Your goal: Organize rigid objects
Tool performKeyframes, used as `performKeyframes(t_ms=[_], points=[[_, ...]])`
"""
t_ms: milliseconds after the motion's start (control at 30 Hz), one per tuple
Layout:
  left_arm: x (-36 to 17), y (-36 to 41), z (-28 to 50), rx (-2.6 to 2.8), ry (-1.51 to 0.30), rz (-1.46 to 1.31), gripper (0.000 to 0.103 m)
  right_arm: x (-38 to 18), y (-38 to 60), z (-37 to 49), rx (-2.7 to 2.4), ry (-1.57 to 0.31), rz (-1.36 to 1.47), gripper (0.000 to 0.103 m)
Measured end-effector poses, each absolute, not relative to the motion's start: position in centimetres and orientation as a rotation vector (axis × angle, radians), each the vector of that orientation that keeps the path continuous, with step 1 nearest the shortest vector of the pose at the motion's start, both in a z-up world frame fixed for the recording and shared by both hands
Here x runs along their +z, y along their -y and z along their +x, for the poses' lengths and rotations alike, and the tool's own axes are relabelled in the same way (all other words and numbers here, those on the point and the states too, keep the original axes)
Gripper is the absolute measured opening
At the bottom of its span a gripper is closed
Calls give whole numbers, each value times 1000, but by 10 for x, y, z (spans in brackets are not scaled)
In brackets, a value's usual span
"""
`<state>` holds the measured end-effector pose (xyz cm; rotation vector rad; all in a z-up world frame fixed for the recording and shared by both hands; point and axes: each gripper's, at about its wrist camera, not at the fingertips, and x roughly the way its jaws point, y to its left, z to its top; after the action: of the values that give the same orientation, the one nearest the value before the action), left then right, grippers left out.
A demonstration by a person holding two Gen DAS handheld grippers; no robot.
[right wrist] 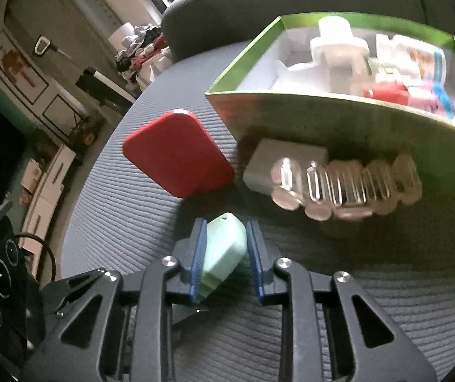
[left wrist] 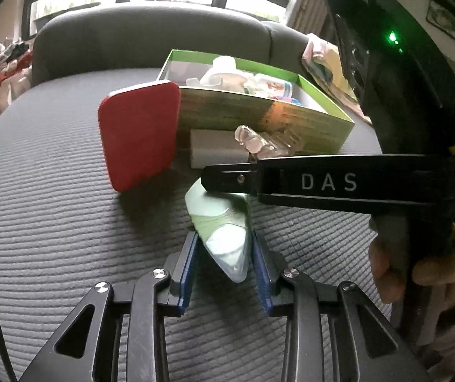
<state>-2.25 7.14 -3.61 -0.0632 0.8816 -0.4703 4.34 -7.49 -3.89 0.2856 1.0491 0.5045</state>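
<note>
Behind the green case [right wrist: 224, 254], only the right view shows perhaps a bottle [right wrist: 348, 184].

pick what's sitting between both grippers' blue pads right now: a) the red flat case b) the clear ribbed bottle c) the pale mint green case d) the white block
c: the pale mint green case sits between the right gripper pads and also between the left gripper pads, while the red flat case, clear ribbed bottle and white block lie apart by the green box.
</note>
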Motion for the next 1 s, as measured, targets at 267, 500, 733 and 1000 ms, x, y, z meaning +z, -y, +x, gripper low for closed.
performKeyframes(t_ms=[267, 500, 733, 1000], points=[[-28, -65, -14, -468, -864, -64, 34, -35, 77, 37, 499, -1016, 288, 25], [1, -51, -11, -481, -798, -46, 34, -5, 91, 36, 491, -946, 291, 25], [38, -24, 1, -532, -719, -17, 34, 34, 121, 40, 454, -855, 295, 25], [69, 15, 21, -590, -666, 42, 34, 69, 167, 50, 401, -770, 327, 25]])
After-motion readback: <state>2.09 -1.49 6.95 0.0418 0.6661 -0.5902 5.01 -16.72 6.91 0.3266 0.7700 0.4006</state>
